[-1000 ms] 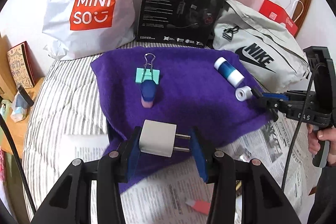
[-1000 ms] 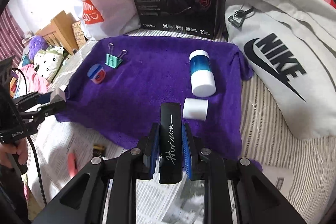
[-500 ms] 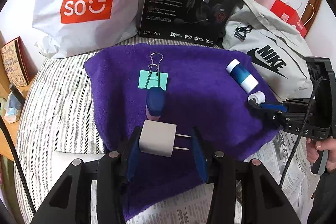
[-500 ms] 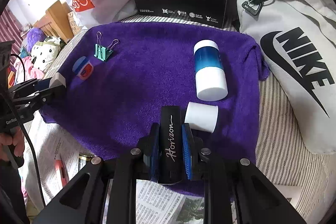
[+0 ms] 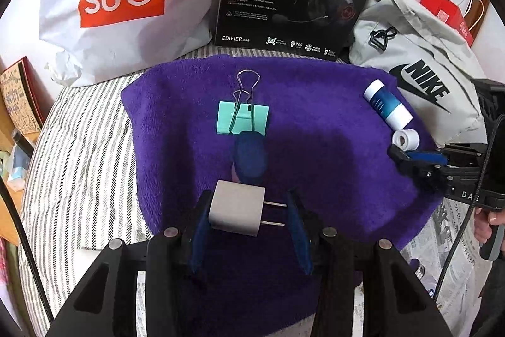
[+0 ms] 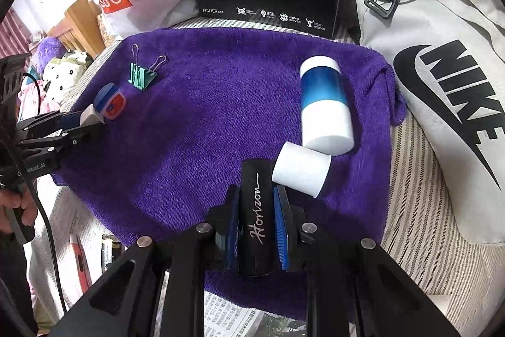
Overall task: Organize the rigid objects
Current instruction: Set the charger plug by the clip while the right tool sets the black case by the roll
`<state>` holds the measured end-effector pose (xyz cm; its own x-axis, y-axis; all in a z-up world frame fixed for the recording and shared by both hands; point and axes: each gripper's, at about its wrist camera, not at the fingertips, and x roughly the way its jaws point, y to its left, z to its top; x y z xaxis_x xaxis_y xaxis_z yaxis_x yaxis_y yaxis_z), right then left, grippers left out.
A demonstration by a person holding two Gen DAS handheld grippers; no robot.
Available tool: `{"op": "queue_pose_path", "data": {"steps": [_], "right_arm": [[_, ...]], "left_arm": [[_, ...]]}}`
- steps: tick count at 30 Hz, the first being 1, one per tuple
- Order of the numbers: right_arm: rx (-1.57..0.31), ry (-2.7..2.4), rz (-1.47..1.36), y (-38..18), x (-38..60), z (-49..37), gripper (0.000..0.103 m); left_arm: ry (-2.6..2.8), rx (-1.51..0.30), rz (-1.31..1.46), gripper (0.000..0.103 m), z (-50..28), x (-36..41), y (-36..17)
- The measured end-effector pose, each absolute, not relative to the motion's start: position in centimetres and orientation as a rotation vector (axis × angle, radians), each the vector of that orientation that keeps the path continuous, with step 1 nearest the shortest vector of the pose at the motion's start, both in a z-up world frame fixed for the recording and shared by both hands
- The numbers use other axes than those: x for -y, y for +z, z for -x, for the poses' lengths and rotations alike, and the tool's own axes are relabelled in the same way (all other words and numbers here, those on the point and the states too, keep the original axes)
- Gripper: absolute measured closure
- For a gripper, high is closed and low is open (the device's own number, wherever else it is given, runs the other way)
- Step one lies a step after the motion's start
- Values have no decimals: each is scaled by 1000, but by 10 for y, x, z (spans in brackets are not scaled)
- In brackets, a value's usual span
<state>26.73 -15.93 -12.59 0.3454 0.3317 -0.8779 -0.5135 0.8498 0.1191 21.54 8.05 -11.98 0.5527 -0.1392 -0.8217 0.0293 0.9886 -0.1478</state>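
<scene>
1. The left gripper [image 5: 247, 218] pinches a white charger plug [image 5: 236, 212] end to end, one pad on its body, the other against its prong tips. It hangs over the purple towel [image 5: 331, 166].
2. Just ahead of its fingertips lies a small blue-lidded jar [image 5: 249, 158], then a mint binder clip [image 5: 243, 122].
3. The right gripper [image 6: 256, 210] is clamped on a black Horizon case [image 6: 256, 217], with a white cap [image 6: 301, 172] touching its right front.
4. Both items look light, stiff and smooth, so flat sides likely give the surest hold.
</scene>
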Motion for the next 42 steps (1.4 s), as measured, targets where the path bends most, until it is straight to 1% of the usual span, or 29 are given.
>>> {"op": "queue_pose_path", "data": {"steps": [19, 21, 23, 24, 25, 26, 27, 28, 29, 33, 36, 38, 40, 42], "right_arm": [[-1072, 551, 189, -130, 162, -264, 81], [-1078, 551, 196, -130, 162, -264, 81], [-1082, 554, 202, -129, 161, -263, 80], [-1089, 553, 202, -129, 162, -262, 80], [-1093, 554, 200, -129, 162, -262, 79], [-1099, 557, 197, -128, 163, -261, 74], [-1105, 557, 194, -128, 165, -259, 71], [-1106, 553, 195, -127, 166, -257, 65], [-1104, 547, 198, -126, 168, -254, 62], [-1086, 537, 184, -115, 176, -240, 60], [-1051, 529, 156, -103, 185, -223, 55], [-1035, 531, 135, -96, 190, -213, 51], [-1012, 539, 115, -88, 193, -197, 49], [-1003, 541, 105, -85, 194, -185, 46]], "left_arm": [[-54, -999, -28, 59, -216, -57, -125], [-49, -1005, -39, 57, -215, -55, -125], [-58, -1015, -22, 48, -215, -56, -125], [-67, -1020, -16, 45, -215, -55, -124], [-70, -1026, -17, 41, -214, -54, -124], [-68, -1030, -23, 39, -213, -52, -125], [-61, -1035, -30, 39, -212, -51, -125], [-55, -1040, -32, 38, -210, -50, -124], [-49, -1044, -25, 38, -208, -50, -123], [-51, -1037, 38, 38, -195, -53, -114], [-41, -1012, 24, 38, -178, -49, -100], [-42, -995, 19, 34, -165, -46, -91], [-42, -983, 12, 30, -150, -40, -85], [-42, -975, 6, 30, -136, -35, -82]]}}
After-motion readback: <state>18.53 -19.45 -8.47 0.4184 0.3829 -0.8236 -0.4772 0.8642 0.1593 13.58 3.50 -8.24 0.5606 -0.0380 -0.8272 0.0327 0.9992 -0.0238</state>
